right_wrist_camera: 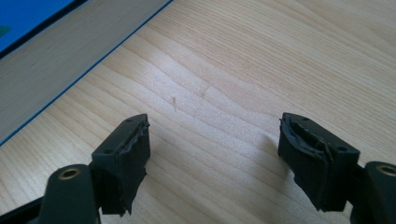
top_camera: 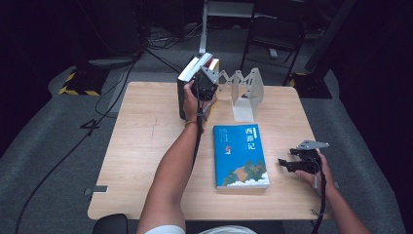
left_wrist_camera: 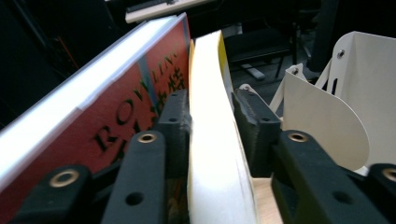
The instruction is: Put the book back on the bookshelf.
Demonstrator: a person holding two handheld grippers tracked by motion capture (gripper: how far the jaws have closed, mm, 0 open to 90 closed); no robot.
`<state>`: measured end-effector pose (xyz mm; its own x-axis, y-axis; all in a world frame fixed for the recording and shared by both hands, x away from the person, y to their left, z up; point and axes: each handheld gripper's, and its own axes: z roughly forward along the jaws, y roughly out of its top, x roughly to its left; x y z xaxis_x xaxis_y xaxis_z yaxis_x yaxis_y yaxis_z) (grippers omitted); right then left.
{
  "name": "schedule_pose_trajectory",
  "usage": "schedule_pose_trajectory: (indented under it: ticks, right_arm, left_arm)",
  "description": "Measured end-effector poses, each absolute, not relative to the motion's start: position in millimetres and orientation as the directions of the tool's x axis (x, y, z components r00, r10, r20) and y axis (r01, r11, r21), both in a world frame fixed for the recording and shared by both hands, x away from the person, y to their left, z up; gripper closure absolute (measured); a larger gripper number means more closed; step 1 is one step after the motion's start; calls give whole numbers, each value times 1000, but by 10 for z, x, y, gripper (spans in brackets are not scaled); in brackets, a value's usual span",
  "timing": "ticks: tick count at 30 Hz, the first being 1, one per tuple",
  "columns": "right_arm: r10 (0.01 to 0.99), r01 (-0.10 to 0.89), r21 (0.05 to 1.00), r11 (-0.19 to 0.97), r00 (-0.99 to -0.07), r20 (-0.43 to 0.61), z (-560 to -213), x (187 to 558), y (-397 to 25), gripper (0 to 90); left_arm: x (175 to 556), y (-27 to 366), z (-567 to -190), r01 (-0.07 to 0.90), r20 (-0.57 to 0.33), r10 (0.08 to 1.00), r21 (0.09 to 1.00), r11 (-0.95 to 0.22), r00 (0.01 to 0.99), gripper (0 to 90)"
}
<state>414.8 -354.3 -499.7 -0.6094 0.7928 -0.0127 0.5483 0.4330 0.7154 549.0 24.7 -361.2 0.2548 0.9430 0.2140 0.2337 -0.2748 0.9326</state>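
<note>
Black padded left tool [left_wrist_camera: 212, 121] apparently pinches curved yellow paperback [left_wrist_camera: 212, 154].

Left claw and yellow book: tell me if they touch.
Touching. Left gripper view shows the left claw with both jaws pressed on the yellow book.

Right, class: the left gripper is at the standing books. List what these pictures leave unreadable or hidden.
- Red book: left gripper view, title part covered by the left gripper.
- Yellow book: same view, cover unseen, page edge faces us.
- Blue book: high view, small print too small.
- Bookend: high view, base partly behind its own plates.
</note>
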Motion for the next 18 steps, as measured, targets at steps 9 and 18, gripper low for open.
schedule_pose_trajectory:
  ticks: [9, 18]
  right_arm:
    - [790, 545, 717, 435, -613, -14, -4999, 4150, -3534, 252]
    - [789, 545, 717, 435, -614, -12, -4999, 4149, -3532, 251]
  left_arm:
    - [5436, 223, -3570, 240, 239, 926, 919, -312, 292, 519]
    - [5408, 185, -3539, 230, 246, 892, 909, -349, 379, 713]
